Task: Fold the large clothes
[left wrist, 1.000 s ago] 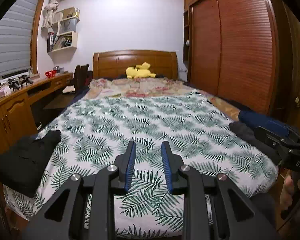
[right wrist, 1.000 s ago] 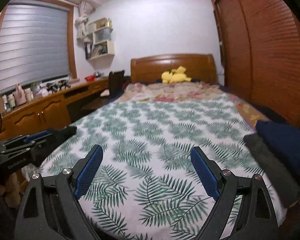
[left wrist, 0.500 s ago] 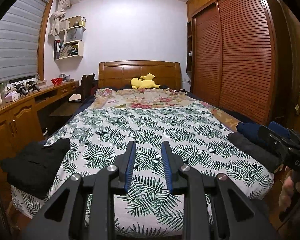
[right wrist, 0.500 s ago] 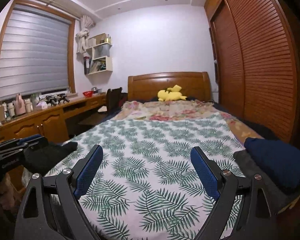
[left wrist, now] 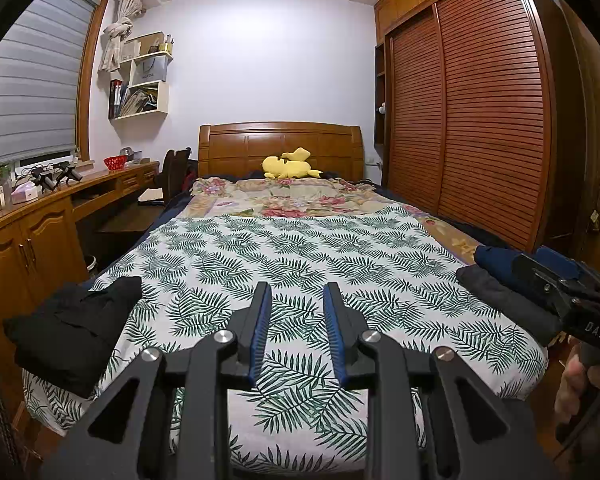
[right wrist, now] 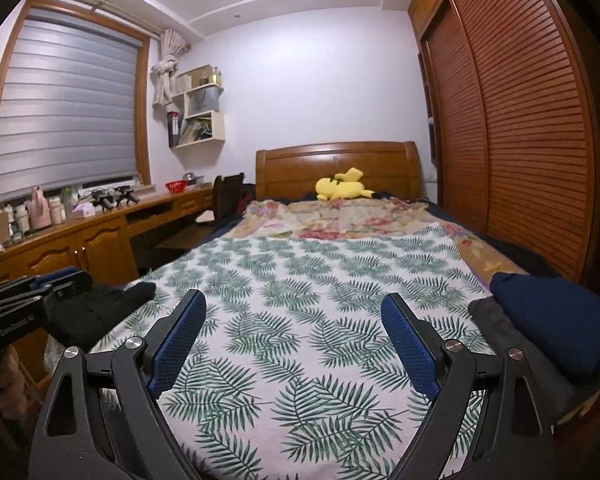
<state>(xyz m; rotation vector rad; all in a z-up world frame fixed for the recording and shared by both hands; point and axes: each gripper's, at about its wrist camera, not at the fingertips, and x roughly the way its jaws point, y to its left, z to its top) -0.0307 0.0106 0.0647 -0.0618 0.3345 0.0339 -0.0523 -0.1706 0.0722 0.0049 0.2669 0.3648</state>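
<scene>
A crumpled black garment (left wrist: 76,320) (right wrist: 100,308) lies on the near left corner of the bed with the leaf-print sheet (left wrist: 300,248) (right wrist: 300,272). On the near right edge a folded navy piece (right wrist: 552,320) (left wrist: 496,260) rests on a folded dark grey one (right wrist: 496,320) (left wrist: 500,300). My left gripper (left wrist: 296,292) hovers over the foot of the bed, its jaws a narrow gap apart with nothing between them. My right gripper (right wrist: 294,300) stands wide open and empty, also over the foot of the bed.
A wooden desk with cabinets (left wrist: 40,232) runs along the left wall, with a chair (left wrist: 176,168) at it. A louvred wardrobe (left wrist: 480,120) fills the right side. A floral quilt (left wrist: 284,196) and a yellow plush toy (left wrist: 288,164) lie by the headboard. A hand (left wrist: 572,392) holds the right gripper's handle.
Both grippers rose and drew back from the bed early in the second, so more ceiling and the whole bed show. Over the last half second nothing moved. Jaw openings are unchanged.
</scene>
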